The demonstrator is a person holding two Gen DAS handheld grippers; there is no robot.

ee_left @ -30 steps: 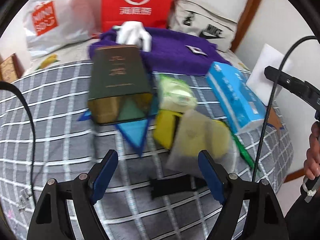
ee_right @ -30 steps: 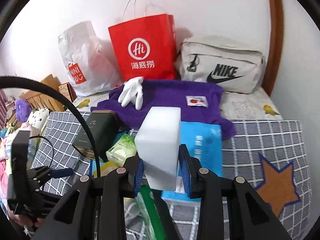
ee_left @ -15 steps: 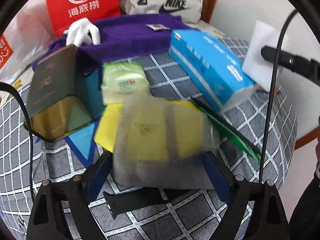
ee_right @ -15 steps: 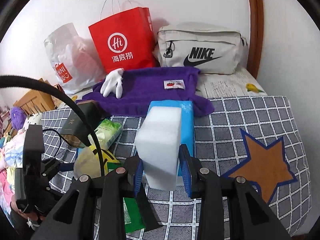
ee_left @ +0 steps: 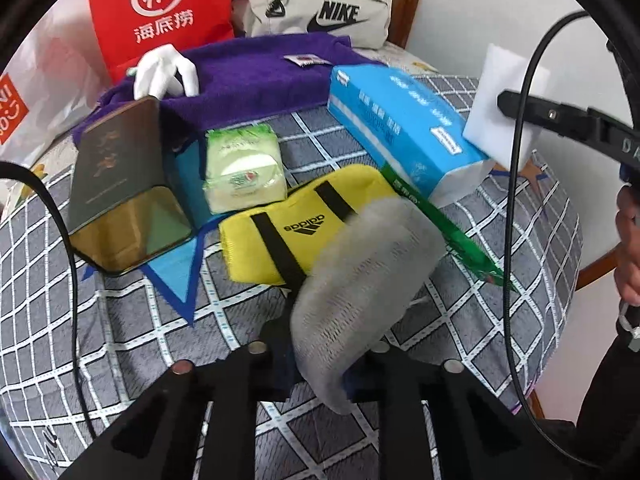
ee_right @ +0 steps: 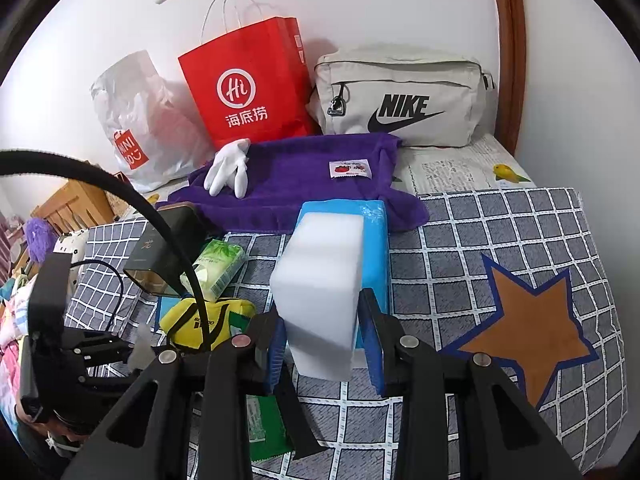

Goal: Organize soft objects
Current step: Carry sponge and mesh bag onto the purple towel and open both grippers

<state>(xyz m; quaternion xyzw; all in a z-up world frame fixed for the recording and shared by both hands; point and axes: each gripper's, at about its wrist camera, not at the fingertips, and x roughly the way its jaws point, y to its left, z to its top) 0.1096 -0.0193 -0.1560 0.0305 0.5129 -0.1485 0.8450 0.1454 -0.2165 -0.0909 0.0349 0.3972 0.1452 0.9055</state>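
My left tool is closing, its jaws drawn narrow and pinching the lower end of a grey mesh pouch, which is standing up between them and leaning over the yellow bag. My right tool is gripping a white foam block at a middling width, its blue pads pressing both sides; the block is held above the bed, in front of the blue tissue box.

I am counting one grey pouch, one white block, one yellow bag with black straps, one green tissue pack, one blue tissue box, one dark green box, one flat green packet, one purple towel, one white glove, and three bags against the wall: red paper, white plastic and beige.

The pouch is looking loosely woven, soft and slightly blurred. The block is looking plain, matte and squared, with crisp edges.
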